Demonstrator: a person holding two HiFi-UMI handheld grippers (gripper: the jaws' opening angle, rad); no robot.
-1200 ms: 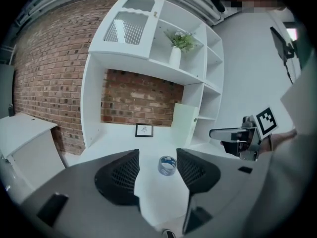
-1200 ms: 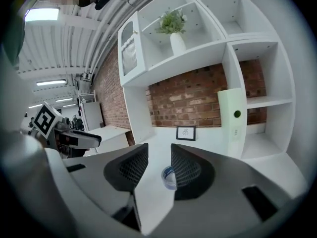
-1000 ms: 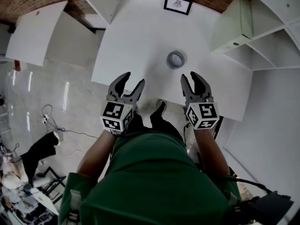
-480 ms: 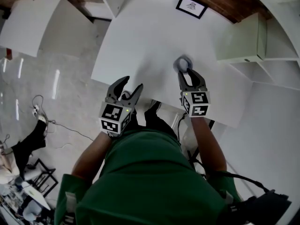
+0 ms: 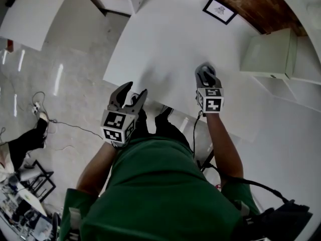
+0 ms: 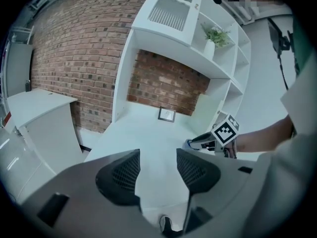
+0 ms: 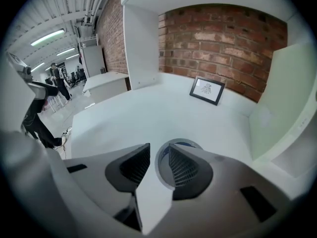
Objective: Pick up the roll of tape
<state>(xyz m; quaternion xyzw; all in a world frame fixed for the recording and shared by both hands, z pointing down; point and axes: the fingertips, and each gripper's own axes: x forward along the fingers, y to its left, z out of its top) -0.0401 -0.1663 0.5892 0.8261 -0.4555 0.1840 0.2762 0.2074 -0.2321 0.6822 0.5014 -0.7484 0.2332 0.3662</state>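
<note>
Two tongs reach over the white worktop (image 5: 160, 39). The right tongs (image 7: 159, 148), tipped steeply down, straddle the wall of the roll of tape (image 7: 181, 143), which lies flat mid-worktop. One jaw is in its hole; the jaws have just been closing and are not yet pinching. The left tongs (image 6: 157, 157) hover apart and empty at the near edge. Writing on the far framed print (image 7: 207, 90) is unreadable.

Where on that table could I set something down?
The table is bare from the picture frame at the back to the left gripper at the near edge. Crowded only where the right gripper, jaws just closing, has one jaw inside the roll of tape.
</note>
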